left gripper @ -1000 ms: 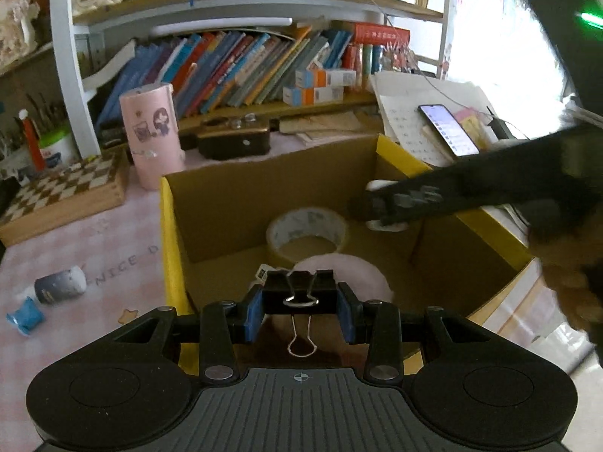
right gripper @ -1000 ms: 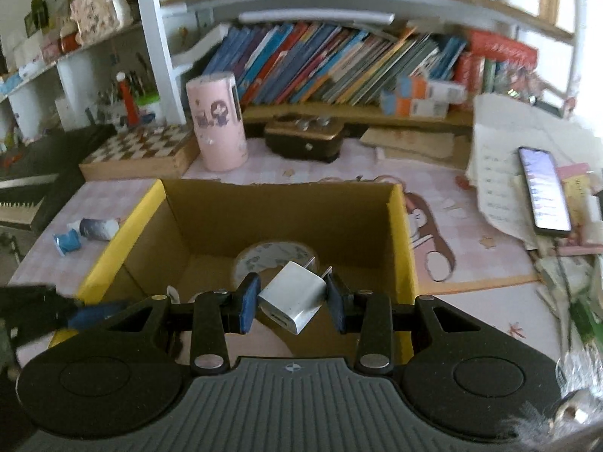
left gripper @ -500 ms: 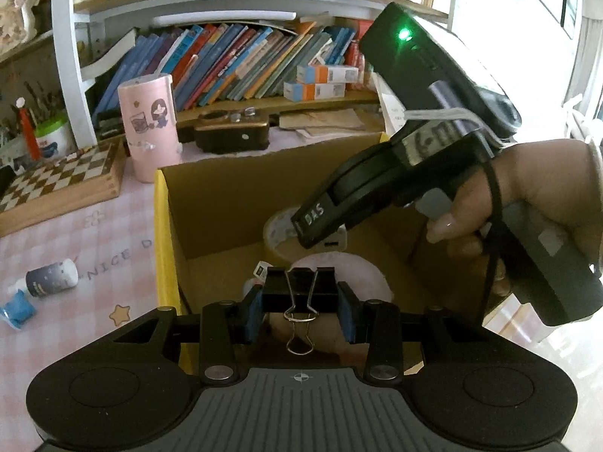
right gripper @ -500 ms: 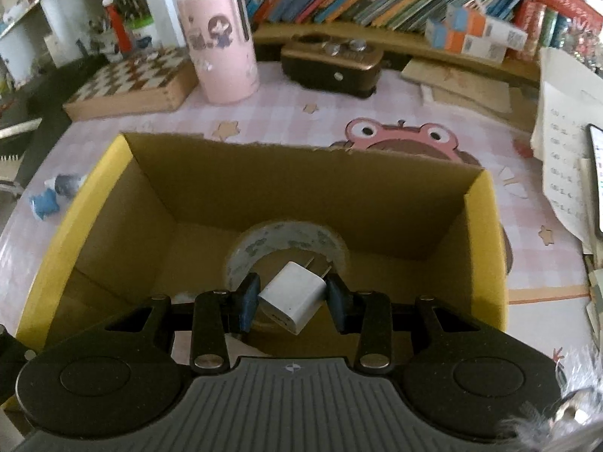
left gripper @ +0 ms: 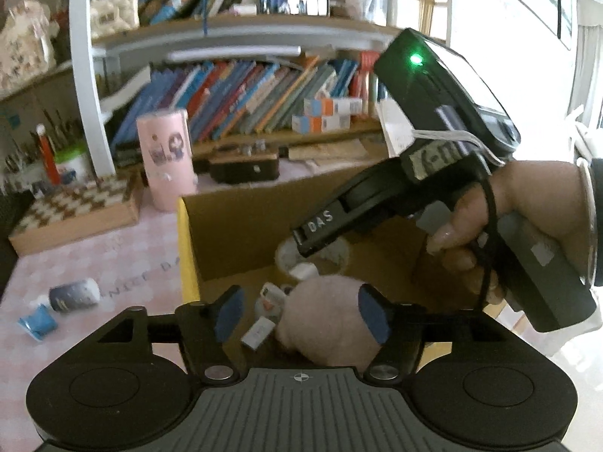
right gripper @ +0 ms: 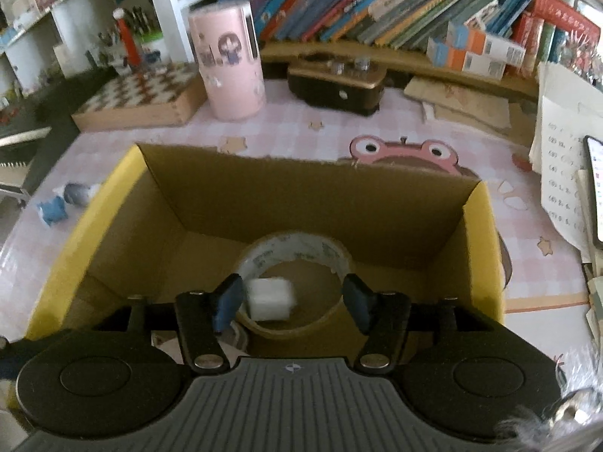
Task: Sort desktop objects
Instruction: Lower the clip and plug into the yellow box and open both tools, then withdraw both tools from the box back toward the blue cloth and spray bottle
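A yellow-edged cardboard box (right gripper: 483,237) stands on the pink desk mat; it also shows in the left wrist view (left gripper: 184,241). My right gripper (right gripper: 292,301) is open over the box, and a blurred white charger plug (right gripper: 269,298) sits loose just below it, inside a tape roll (right gripper: 297,248). My left gripper (left gripper: 301,314) is open and empty above a pink fluffy object (left gripper: 328,320) in the box. The binder clip is not visible. The right hand-held gripper body (left gripper: 433,173) crosses the left wrist view.
A pink cylinder (right gripper: 226,64), a chessboard box (right gripper: 139,94) and a dark brown box (right gripper: 335,86) stand behind the cardboard box. A small bottle and blue cap (left gripper: 60,303) lie left of it. Papers and a phone (right gripper: 593,184) lie at the right.
Both grippers have opened. The right one let go of the white charger plug, which is dropping into the tape roll. The left one let go of the black binder clip.
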Available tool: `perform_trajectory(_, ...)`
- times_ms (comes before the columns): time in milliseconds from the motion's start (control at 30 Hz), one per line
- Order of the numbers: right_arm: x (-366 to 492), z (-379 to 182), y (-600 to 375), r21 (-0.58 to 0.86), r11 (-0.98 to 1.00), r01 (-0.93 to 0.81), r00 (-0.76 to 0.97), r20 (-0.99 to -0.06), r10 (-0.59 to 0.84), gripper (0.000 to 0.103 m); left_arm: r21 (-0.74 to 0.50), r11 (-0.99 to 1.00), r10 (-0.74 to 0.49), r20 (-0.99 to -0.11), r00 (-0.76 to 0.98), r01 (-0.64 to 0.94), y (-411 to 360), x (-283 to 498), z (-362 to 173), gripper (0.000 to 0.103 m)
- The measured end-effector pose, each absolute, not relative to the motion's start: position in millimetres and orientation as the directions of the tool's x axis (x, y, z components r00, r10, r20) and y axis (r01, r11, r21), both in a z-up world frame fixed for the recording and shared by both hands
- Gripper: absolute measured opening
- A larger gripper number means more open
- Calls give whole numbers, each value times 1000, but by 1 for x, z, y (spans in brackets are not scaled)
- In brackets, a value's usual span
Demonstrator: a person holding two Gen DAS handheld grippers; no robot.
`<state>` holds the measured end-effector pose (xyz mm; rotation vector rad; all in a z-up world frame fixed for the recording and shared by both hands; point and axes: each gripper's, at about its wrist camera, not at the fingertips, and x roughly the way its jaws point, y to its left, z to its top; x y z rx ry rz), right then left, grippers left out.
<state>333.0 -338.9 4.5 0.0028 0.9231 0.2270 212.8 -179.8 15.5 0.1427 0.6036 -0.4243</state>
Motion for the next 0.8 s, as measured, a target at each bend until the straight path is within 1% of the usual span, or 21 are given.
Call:
perform_trajectory(100, 318, 17, -342, 98, 977, -191, 628, -753, 199, 65, 21, 909, -338, -548, 765, 417, -177, 205, 22, 74)
perform_trajectory(267, 287, 36, -347, 87, 981, -173, 707, -683, 185, 69, 20, 920, -327, -508, 797, 391, -167, 190, 31, 81)
perform_trajectory(300, 280, 39, -348, 85, 982, -168, 721, -669, 181, 70, 20, 922, -326, -500, 802, 387, -165, 187, 32, 83)
perform_trajectory(433, 252, 48, -351, 85, 987, -140, 772, -615, 162, 81, 21, 929, -316, -474, 822, 369, -157, 175, 36, 85)
perform_trajectory(633, 213, 55, -358, 94, 993, -65, 823, -558, 107, 82, 11, 936, -308, -456, 835, 351, -143, 163, 37, 88)
perform_trajectory(800, 182, 53, -358, 105, 994, 4, 842, -537, 53, 82, -12, 939, -310, -461, 831, 344, -131, 156, 35, 89)
